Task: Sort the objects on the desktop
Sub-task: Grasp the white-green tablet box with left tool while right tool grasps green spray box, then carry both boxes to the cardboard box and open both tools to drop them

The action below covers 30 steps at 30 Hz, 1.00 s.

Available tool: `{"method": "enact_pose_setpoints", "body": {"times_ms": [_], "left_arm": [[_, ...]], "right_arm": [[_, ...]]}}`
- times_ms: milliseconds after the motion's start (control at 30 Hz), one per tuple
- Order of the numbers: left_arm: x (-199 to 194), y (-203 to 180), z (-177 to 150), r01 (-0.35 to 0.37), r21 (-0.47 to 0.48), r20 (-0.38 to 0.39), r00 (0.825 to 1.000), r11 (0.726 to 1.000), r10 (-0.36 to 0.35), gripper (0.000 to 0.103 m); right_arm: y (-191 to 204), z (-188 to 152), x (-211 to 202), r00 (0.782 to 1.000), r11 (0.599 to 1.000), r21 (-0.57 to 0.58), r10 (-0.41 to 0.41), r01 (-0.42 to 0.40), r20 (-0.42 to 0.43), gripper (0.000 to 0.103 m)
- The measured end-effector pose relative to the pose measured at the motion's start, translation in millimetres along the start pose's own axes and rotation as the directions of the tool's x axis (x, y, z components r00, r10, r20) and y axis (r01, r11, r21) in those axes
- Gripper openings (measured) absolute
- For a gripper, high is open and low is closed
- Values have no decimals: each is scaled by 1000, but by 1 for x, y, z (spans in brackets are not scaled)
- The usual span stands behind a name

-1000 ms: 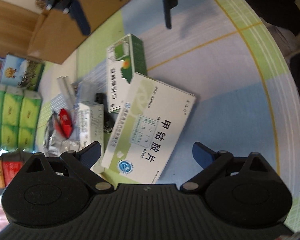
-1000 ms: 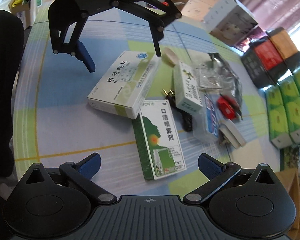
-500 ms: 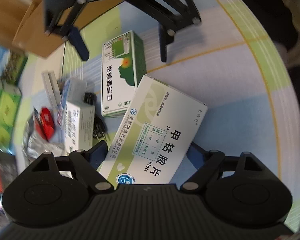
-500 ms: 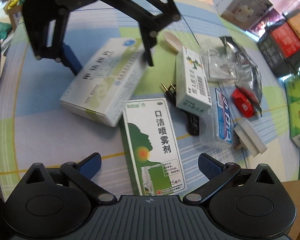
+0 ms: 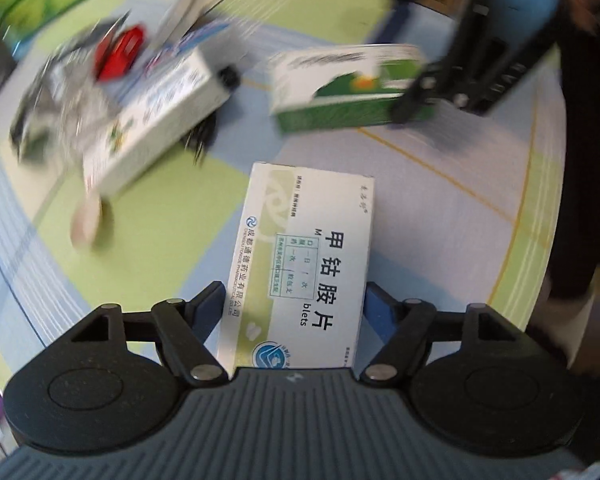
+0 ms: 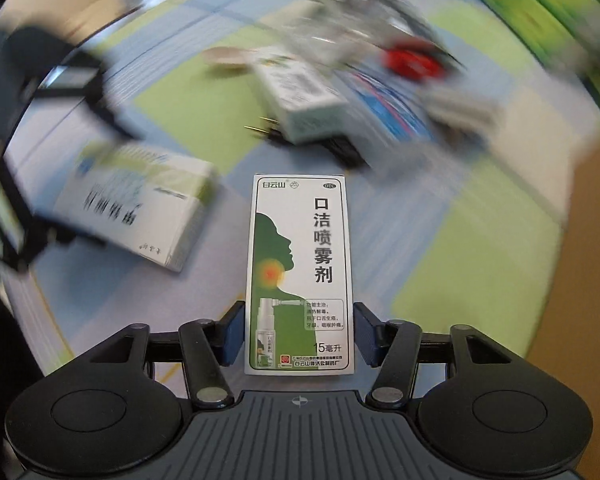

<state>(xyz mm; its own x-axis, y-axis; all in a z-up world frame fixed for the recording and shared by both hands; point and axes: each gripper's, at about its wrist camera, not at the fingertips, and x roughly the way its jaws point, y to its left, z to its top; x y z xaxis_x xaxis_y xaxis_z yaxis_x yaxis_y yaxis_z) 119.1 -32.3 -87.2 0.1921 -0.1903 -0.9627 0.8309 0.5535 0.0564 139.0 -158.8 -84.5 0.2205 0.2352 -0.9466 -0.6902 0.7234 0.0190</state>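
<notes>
Tablet box (image 5: 300,264) clamped between left tool (image 5: 294,304) fingers

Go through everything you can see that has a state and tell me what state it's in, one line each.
Left tongs: shut on the white tablet box.
White tablet box: closed, gripped by its long sides.
Right tongs: shut on the green spray box.
Green spray box: closed, gripped by its long sides.
Small white box: closed, lying on the cluttered table.
Black plug: unplugged, prongs bare.

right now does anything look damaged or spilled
Nothing looks damaged or spilled. Each claw grips an intact medicine box: the left claw the white tablet box, the right claw the green throat spray box. Motion blur hides the remaining clutter.
</notes>
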Motion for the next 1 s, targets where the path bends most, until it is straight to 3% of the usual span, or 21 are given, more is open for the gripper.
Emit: {"method": "enact_pose_setpoints", "body": {"times_ms": [67, 233, 400, 600, 667, 767, 1000], "left_arm": [[-2, 1, -5, -8, -70, 11, 1000, 997, 9, 71], [-2, -3, -8, -30, -100, 53, 998, 995, 36, 71], [0, -3, -10, -29, -139, 97, 994, 990, 43, 73], [5, -2, -5, -14, -174, 129, 991, 985, 37, 73], [5, -3, -4, -12, -180, 131, 991, 984, 36, 72], [4, -5, -5, -18, -190, 131, 990, 982, 43, 71], [-12, -14, 0, -63, -232, 129, 987, 971, 95, 70]], "right_arm": [[0, -11, -6, 1000, 996, 92, -6, 6, 4, 53], [5, -33, -13, 998, 977, 211, -6, -7, 59, 56], [10, -33, -13, 994, 978, 209, -2, -22, 112, 66], [10, -21, -4, 988, 983, 184, -44, 17, 145, 66], [13, -20, 0, 988, 986, 160, -68, 46, 138, 65], [14, -22, 4, 989, 986, 158, -65, 44, 131, 54], [12, -32, -14, 980, 975, 214, -92, 53, 176, 53]]}}
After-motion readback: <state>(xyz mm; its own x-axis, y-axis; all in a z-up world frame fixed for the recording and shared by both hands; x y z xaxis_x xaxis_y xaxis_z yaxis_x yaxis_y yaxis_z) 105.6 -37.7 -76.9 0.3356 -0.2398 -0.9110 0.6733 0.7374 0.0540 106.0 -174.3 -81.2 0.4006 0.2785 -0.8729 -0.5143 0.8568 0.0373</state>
